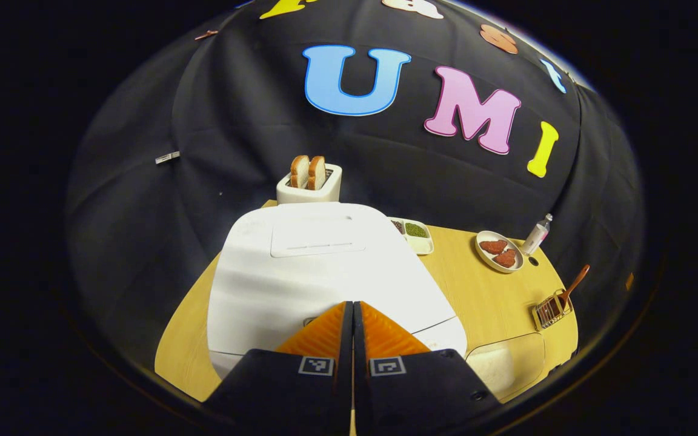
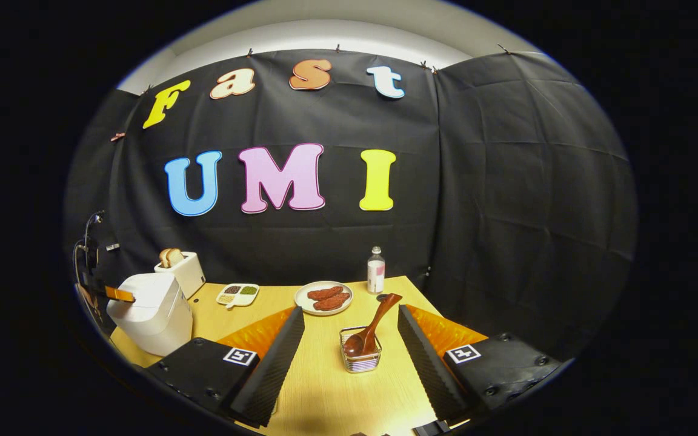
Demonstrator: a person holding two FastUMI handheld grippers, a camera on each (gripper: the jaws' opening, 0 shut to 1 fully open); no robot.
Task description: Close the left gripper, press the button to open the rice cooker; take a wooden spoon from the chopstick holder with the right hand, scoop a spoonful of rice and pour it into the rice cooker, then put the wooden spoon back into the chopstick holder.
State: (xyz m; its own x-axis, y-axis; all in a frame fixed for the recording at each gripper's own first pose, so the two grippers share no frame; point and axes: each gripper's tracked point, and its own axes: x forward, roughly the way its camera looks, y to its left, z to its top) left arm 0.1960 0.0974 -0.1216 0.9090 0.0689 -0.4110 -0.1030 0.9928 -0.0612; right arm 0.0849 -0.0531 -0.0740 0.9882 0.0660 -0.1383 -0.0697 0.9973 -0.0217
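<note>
Between the right hand-held gripper's [image 2: 351,339] spread fingers, the chopstick holder [image 2: 360,357] stands untouched.

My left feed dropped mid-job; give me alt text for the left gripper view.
The left gripper, fingers shut together, sits over the front edge of the closed white rice cooker. Behind it stands a toaster; the wooden spoon rests in the chopstick holder at right.

No readable text stands on any object here. The bottle [image 2: 375,270] carries a label too small to read. Square black-and-white marker tags [image 1: 316,365] sit on the grippers' bodies.
</note>
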